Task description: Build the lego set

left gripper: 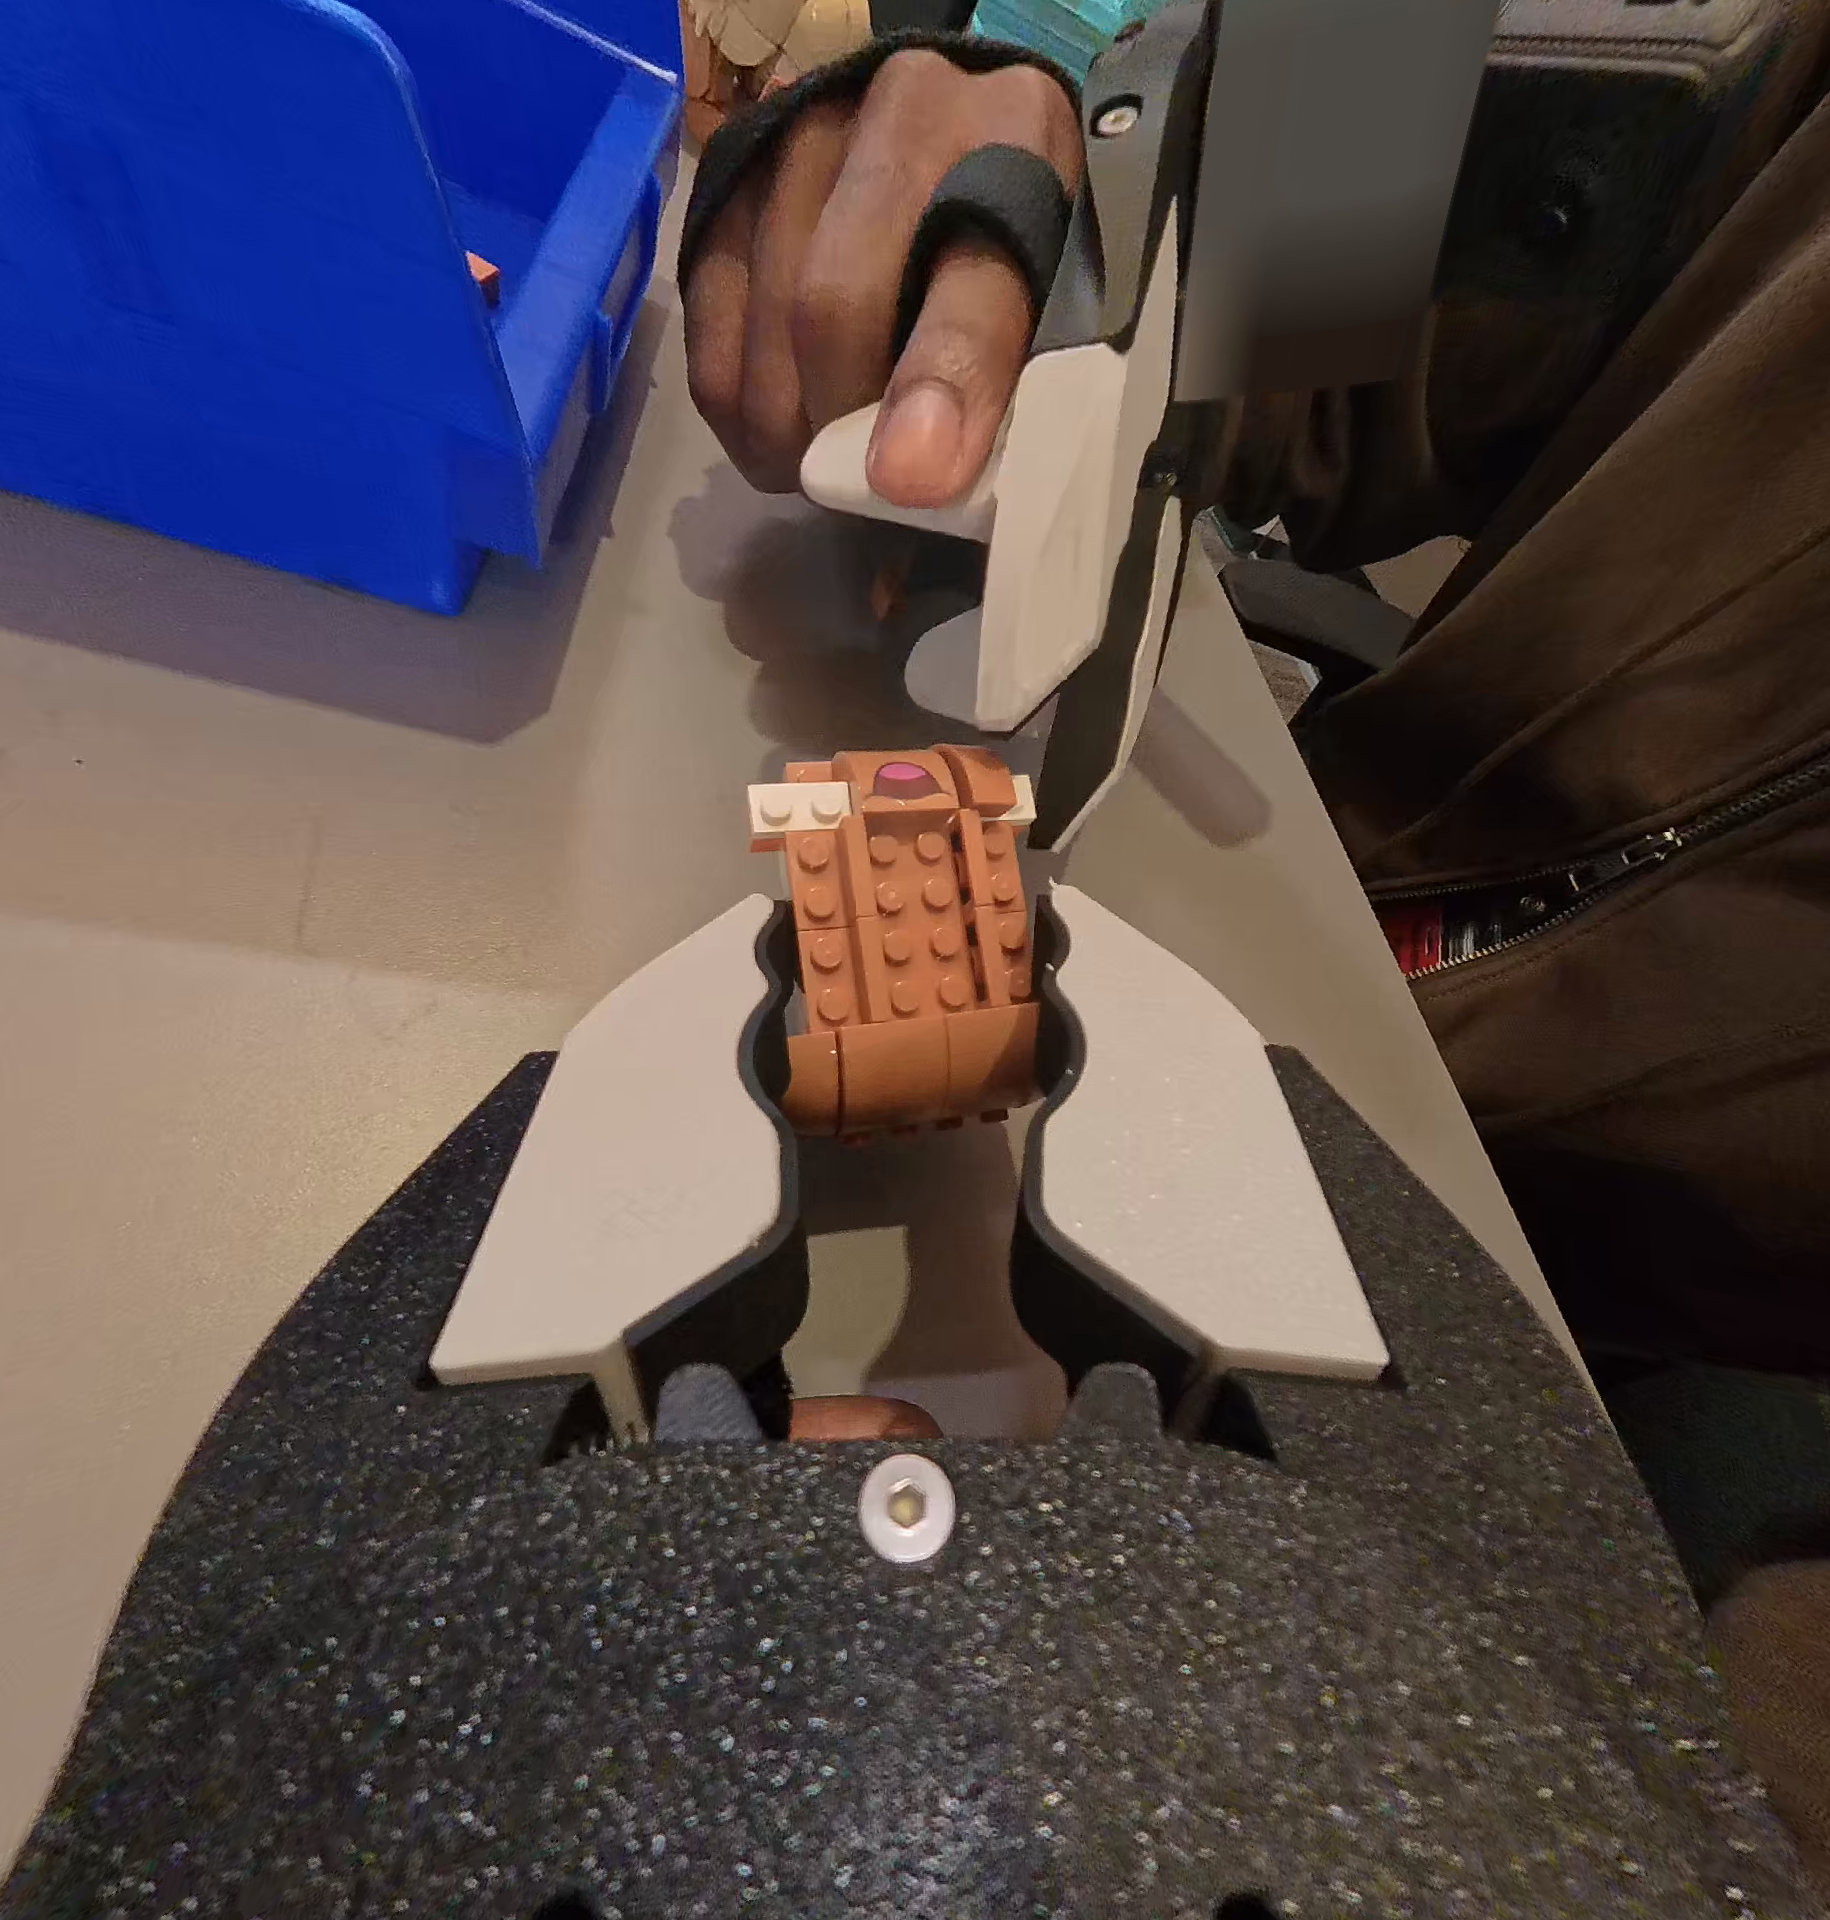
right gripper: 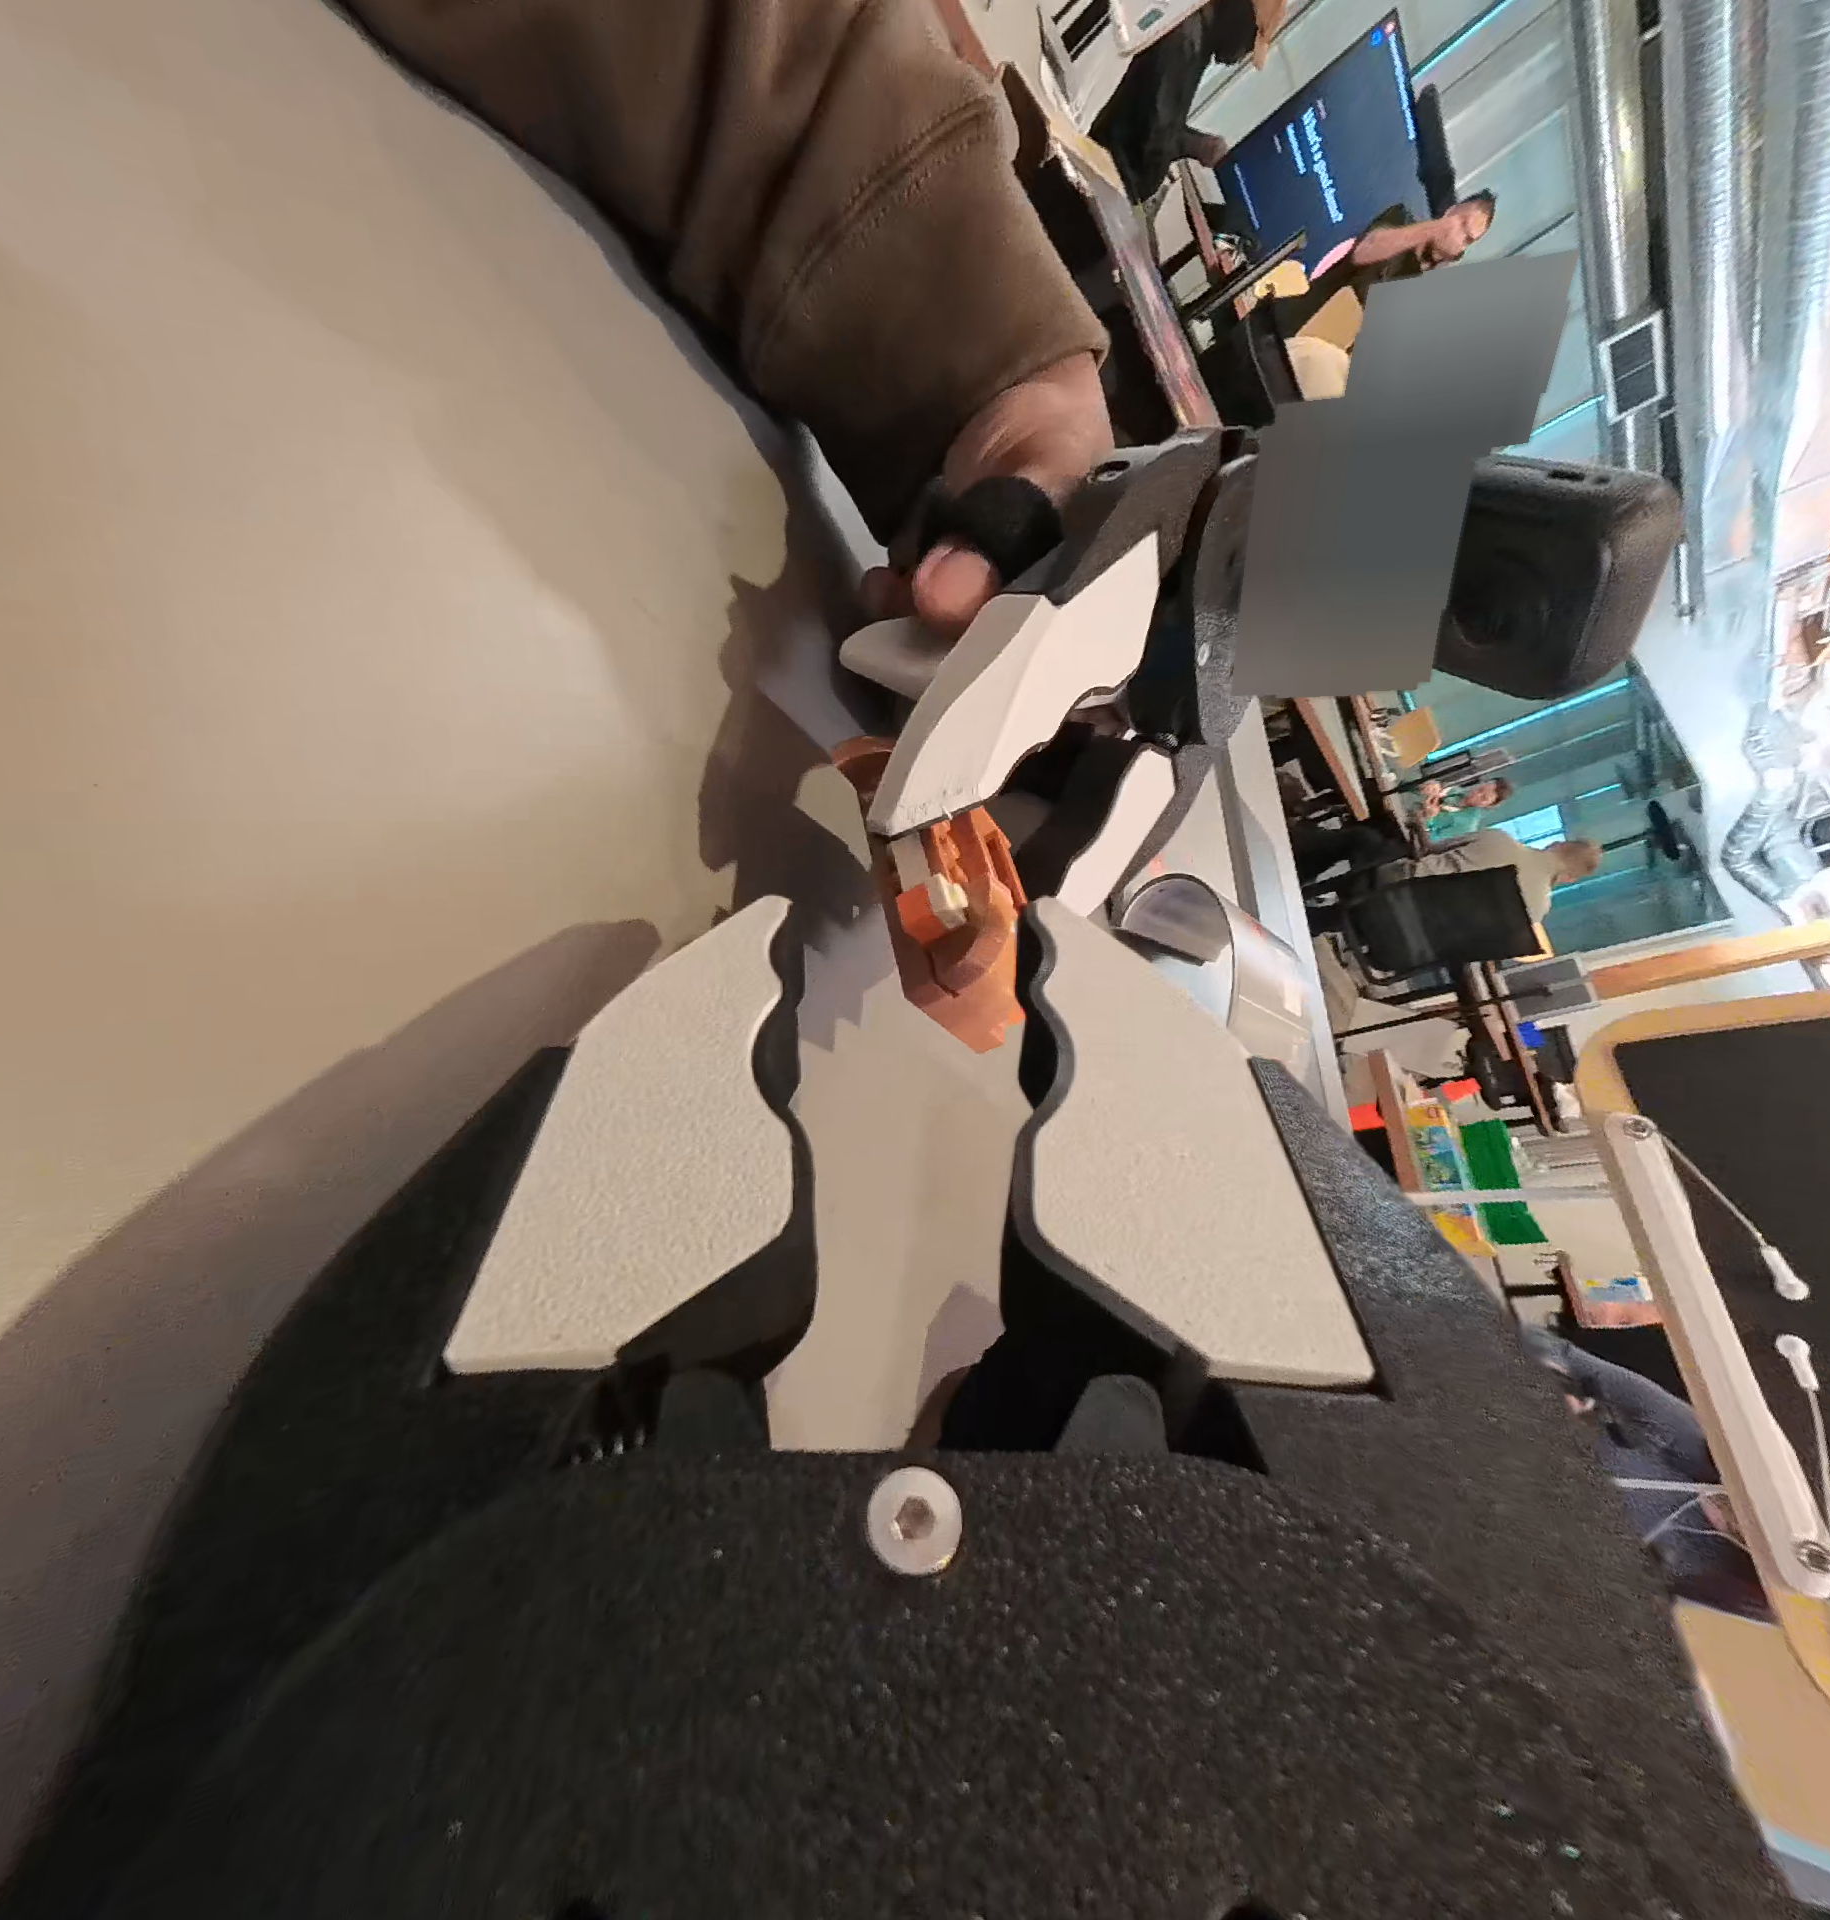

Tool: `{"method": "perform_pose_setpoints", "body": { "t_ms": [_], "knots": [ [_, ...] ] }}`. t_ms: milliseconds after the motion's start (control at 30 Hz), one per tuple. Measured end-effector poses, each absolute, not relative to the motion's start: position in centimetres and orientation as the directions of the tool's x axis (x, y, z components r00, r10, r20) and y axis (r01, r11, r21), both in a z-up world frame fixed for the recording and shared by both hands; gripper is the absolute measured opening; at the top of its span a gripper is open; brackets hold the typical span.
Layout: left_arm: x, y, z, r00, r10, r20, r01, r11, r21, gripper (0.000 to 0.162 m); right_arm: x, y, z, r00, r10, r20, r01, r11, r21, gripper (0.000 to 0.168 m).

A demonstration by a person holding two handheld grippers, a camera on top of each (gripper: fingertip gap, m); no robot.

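1. A blue bin (left gripper: 267,291) stands on the table (left gripper: 215,987), well in from its right edge, with a small reddish piece (left gripper: 487,278) on its inner wall.
2. The left hand-held gripper (left gripper: 911,997) is closed on the brown lego model (left gripper: 906,935), its two grey fingers (left gripper: 662,1122) pressing the model's sides and holding it above the table near the right edge.
3. White plates (left gripper: 799,808) stick out at the model's far end.
4. The right hand-held gripper (right gripper: 911,997) is partly open and holds nothing; the model (right gripper: 952,935) lies just ahead, touching its right finger tip.
5. A brown jacket (left gripper: 1617,883) hangs beyond the table's right edge.
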State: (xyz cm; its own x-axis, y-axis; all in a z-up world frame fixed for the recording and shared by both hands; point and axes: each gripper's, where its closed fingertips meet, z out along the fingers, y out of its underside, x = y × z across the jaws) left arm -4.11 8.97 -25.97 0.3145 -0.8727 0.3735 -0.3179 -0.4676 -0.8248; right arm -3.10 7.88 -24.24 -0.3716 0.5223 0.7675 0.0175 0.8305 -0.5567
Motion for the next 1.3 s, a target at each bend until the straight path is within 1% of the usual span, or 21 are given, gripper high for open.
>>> {"method": "perform_pose_setpoints", "body": {
  "t_ms": [233, 333, 433, 567, 967, 1100, 1300],
  "knots": [
    [-3.8, 8.6, -25.9, 0.293, -0.873, 0.391, -0.322, -0.475, -0.819, 0.044, -3.3, 7.8, -24.0, -0.335, 0.489, 0.805, -0.005, 0.854, -0.52, 0.032],
    [-3.8, 8.6, -25.9, 0.294, -0.872, 0.393, -0.319, -0.477, -0.819, 0.044, -3.2, 7.5, -23.8, -0.322, 0.46, 0.827, -0.03, 0.868, -0.495, 0.023],
    [-3.8, 8.6, -25.9, 0.292, -0.873, 0.391, -0.321, -0.475, -0.819, 0.044, -3.2, 7.3, -23.8, -0.321, 0.449, 0.834, -0.039, 0.873, -0.485, 0.019],
    [-3.8, 8.6, -25.9, 0.292, -0.873, 0.39, -0.324, -0.474, -0.819, 0.044, -3.4, 7.4, -24.0, -0.316, 0.44, 0.84, -0.03, 0.881, -0.473, 0.019],
    [-3.8, 8.5, -25.8, 0.288, -0.876, 0.388, -0.321, -0.47, -0.822, 0.044, -3.2, 7.0, -23.7, -0.324, 0.47, 0.821, -0.043, 0.86, -0.509, 0.019],
    [-3.7, 8.3, -25.7, 0.273, -0.875, 0.4, -0.316, -0.474, -0.822, 0.044, -3.1, 7.0, -23.2, -0.305, 0.473, 0.826, -0.061, 0.856, -0.513, 0.023],
    [-3.3, 7.8, -25.5, 0.243, -0.879, 0.411, -0.314, -0.472, -0.824, 0.044, -3.2, 7.0, -23.2, -0.299, 0.448, 0.843, -0.068, 0.871, -0.487, 0.031]
  ]
}}
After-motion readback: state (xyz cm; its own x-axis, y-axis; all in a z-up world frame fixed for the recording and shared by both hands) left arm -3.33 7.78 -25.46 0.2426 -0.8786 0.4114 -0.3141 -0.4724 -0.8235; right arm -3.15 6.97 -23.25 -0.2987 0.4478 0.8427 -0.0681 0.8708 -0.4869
